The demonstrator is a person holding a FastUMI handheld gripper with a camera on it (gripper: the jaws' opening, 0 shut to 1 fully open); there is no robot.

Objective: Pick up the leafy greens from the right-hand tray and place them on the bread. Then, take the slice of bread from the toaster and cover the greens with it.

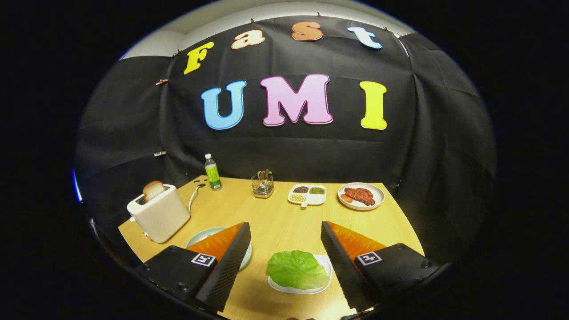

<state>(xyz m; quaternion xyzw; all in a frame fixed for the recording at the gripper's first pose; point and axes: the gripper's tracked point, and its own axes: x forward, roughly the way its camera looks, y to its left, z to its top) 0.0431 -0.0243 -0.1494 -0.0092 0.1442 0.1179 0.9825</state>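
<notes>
A green lettuce leaf (pixel 297 269) lies on a small white tray (pixel 326 266) between my two fingers, nearer the right one. My gripper (pixel 286 233) hangs open above the wooden table, with nothing held. A pale green plate (pixel 209 234) sits mostly hidden behind my left finger; what lies on it I cannot see. Beyond it to the left stands a cream toaster (pixel 159 213) with a slice of bread (pixel 153 190) sticking up from its slot.
At the table's back stand a green bottle (pixel 212 172), a wire holder (pixel 262 184), a divided white dish of grains (pixel 307 194) and a white plate with meat (pixel 361 196). The toaster's cord (pixel 194 195) trails towards the bottle.
</notes>
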